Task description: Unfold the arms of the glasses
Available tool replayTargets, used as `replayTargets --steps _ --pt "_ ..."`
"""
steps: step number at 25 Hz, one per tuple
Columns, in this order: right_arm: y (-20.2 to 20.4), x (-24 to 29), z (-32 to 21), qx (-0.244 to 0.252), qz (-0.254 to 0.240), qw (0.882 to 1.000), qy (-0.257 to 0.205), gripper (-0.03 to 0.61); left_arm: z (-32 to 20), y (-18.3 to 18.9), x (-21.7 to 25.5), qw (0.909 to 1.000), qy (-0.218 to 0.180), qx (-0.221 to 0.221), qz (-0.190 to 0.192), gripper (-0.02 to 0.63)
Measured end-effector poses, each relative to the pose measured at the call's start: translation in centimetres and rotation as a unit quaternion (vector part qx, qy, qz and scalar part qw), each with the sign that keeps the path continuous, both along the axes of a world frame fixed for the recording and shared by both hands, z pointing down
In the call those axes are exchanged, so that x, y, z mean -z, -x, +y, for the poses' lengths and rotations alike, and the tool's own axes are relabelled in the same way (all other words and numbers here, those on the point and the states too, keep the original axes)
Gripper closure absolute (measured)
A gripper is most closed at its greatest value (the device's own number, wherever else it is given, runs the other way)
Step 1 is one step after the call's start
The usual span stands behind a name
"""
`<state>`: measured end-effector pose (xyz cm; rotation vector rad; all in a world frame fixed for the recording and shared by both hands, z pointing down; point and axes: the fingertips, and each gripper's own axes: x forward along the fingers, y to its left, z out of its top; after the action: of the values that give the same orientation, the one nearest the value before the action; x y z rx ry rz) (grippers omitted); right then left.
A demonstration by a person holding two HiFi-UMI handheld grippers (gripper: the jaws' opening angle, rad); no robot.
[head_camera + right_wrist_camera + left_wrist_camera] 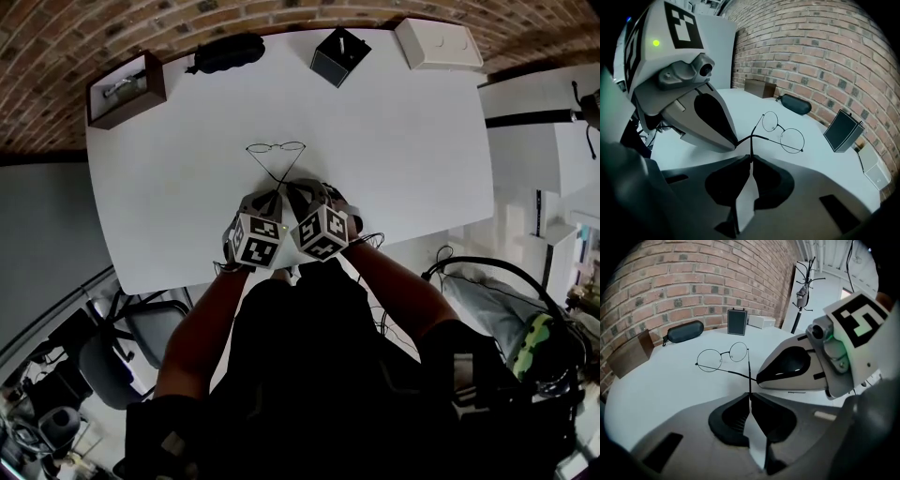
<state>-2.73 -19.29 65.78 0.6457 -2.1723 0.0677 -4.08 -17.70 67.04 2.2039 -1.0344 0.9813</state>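
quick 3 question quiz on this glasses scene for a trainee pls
1. True or false: both arms of the glasses lie folded flat behind the lenses.
2. The left gripper is: A wide open; B shut on one glasses arm; C shut on a lens.
3. Fill in: the arms held by the left gripper and the right gripper ___ each other in front of the frame.
Key: 1 false; 2 B; 3 cross.

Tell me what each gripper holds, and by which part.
Both hold the glasses: the left gripper pinches the end of one arm, the right gripper the end of the other; the arms cross.
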Motion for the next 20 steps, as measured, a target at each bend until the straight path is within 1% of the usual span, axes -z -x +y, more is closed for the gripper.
replayTargets --steps 2,8,10,12,13,14,15,18,20 --pt "0.1 -0.4 0.3 0.002 0.001 1.0 0.009 0.558 0.3 0.0 -0.5 1.0 0.003 -0.001 -0.005 0.589" --pt "0.3 -0.9 1.3 0.02 -0.004 0.999 0.029 0.558 1.2 -0.7 -1.2 0.9997 0.02 -0.009 0.004 0.588" --pt "0.1 -0.8 1.4 0.017 -0.009 0.999 0.033 0.557 1.4 -0.8 -1.1 0.9996 0.022 -0.003 0.02 0.588" --pt "-0.2 -0.5 1.4 0.011 -0.014 0.999 0.04 0.552 1.2 -0.6 -0.4 0.9987 0.019 0.01 0.047 0.587" --pt "-0.5 -0.3 1.5 0.005 -0.017 0.999 0.046 0.527 1.1 -0.4 0.2 0.9978 0.017 0.021 0.06 0.586" --pt "-0.7 -0.1 1.5 -0.002 -0.023 0.998 0.054 0.473 0.9 0.1 0.8 0.9968 0.016 0.036 0.07 0.586" --pt "-0.8 0.2 1.5 -0.013 -0.033 0.997 0.063 0.462 0.7 0.7 1.3 0.9955 0.014 0.052 0.079 0.586" --pt "-1.3 1.5 0.9 -0.065 -0.083 0.99 0.091 0.457 -0.2 2.3 2.2 0.9913 0.005 0.094 0.092 0.584" --pt "-1.3 2.4 0.2 -0.123 -0.125 0.977 0.118 0.457 -1.1 2.8 2.5 0.9884 -0.001 0.115 0.099 0.579"
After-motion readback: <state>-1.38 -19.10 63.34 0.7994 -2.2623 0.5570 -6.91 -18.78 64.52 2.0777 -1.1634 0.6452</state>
